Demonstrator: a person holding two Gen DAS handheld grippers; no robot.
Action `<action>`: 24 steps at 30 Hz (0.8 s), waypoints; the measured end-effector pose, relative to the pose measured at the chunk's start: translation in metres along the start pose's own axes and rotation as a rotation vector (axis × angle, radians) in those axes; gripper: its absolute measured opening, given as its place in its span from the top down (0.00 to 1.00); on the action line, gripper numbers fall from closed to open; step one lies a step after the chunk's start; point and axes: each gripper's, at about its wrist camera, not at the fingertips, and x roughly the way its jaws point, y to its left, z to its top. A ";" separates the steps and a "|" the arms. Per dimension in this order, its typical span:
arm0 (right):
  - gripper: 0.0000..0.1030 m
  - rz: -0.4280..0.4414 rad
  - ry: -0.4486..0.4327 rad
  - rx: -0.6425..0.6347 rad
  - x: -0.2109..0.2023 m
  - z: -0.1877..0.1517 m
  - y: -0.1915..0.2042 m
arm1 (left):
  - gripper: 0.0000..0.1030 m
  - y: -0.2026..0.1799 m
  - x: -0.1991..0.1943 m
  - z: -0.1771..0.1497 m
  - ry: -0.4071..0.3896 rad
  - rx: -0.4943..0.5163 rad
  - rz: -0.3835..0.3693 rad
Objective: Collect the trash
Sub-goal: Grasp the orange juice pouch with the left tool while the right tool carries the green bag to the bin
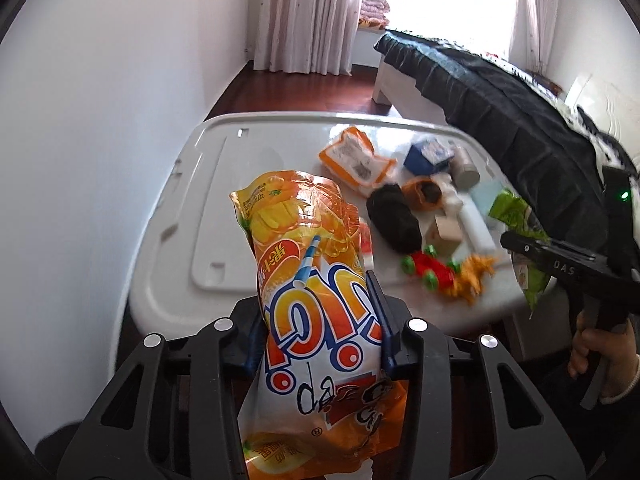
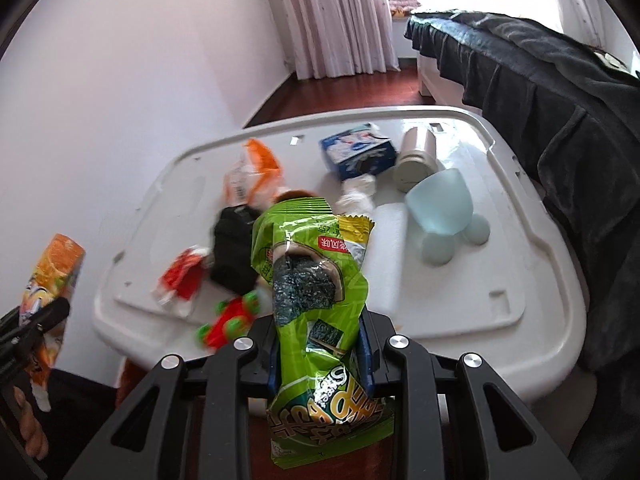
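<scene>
- Left wrist view: my left gripper [image 1: 320, 320] has its jaws clamped on the orange bag [image 1: 308, 280], pinching it across the middle so both ends stick out past the fingers. I judge it is lifted clear of the lid [image 1: 224, 208], raised for carrying off.
- At the right edge of the same view my right gripper [image 1: 560, 264] shows from the side, gripped by my hand [image 1: 600, 356], with the green bag [image 1: 516, 208] at its tip. From here I cannot tell how its jaws stand.
- The white lid is serving as the tabletop. On it lie an orange wrapper [image 1: 356, 156], a blue carton [image 1: 428, 156], a black lump [image 1: 394, 216], a wooden block [image 1: 444, 232], a toy car [image 1: 432, 268] and an orange dinosaur [image 1: 472, 276], crowded toward the right side. The toys I take for keepers, not trash.
- No bin or bag for the trash shows in this view.
- Right wrist view: the right gripper [image 2: 320, 344] has its jaws closed on the green bag [image 2: 312, 280], again gripped mid-length, the top standing up over the lid [image 2: 440, 300].
- A blue cup [image 2: 440, 204] lies tipped on its side with nothing visible inside; a beige jar [image 2: 416, 160] lies beside the blue carton [image 2: 356, 152].
- A red wrapper [image 2: 180, 280] and the orange wrapper [image 2: 252, 172] sit on the lid, so I judge the collecting is only part done.
- The orange bag [image 2: 52, 280] shows at far left, off the lid's edge, in the left gripper [image 2: 36, 320].
</scene>
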 end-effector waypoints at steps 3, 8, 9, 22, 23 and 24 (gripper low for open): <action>0.73 0.020 0.002 -0.011 -0.019 -0.031 0.020 | 0.60 -0.010 -0.006 -0.022 0.033 0.034 0.042; 0.72 0.081 0.066 0.028 -0.039 -0.085 0.041 | 0.60 -0.017 0.008 -0.072 0.133 -0.002 0.055; 0.72 0.083 0.078 0.023 -0.041 -0.094 0.045 | 0.60 -0.017 0.015 -0.084 0.169 -0.007 0.053; 0.71 -0.030 0.308 -0.054 0.021 -0.144 0.052 | 0.60 -0.011 0.082 -0.138 0.433 -0.012 0.059; 0.70 -0.033 0.310 -0.058 0.022 -0.144 0.052 | 0.60 -0.010 0.083 -0.138 0.434 -0.014 0.060; 0.69 -0.034 0.314 -0.062 0.024 -0.144 0.053 | 0.60 -0.010 0.084 -0.138 0.435 -0.015 0.060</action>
